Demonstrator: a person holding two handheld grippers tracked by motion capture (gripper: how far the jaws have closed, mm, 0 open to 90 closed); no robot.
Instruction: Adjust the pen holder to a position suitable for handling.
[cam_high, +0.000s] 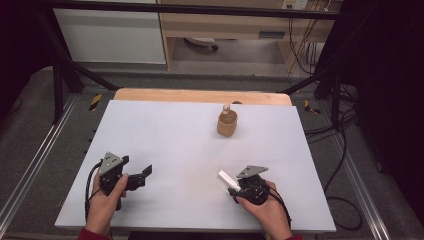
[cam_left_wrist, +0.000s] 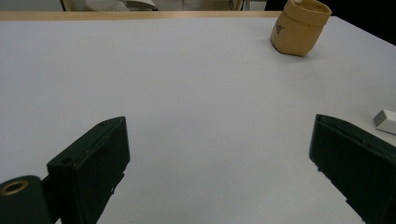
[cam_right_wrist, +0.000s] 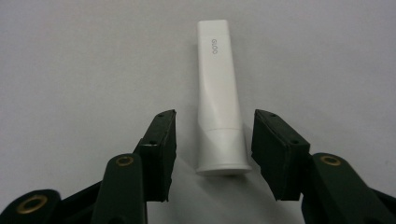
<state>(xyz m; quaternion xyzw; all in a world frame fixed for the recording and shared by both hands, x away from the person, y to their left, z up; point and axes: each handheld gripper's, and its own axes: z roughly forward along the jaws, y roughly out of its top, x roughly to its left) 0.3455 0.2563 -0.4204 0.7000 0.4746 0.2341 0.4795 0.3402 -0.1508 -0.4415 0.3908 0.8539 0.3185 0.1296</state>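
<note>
A white glue tube marked "GLOO" lies flat on the white table, near the front right. My right gripper sits low over the tube's wider cap end, one jaw on each side. A narrow gap shows between each pad and the tube, so the pads do not press on it. At the front left, my left gripper is held open wide with bare table between its jaws. The tube's end peeks in at the right edge of the left gripper view.
A tan soft pouch stands at the back right of the table, with a small round-topped object sticking out of it. A wooden strip runs along the far edge. Black frame bars and cables surround the table.
</note>
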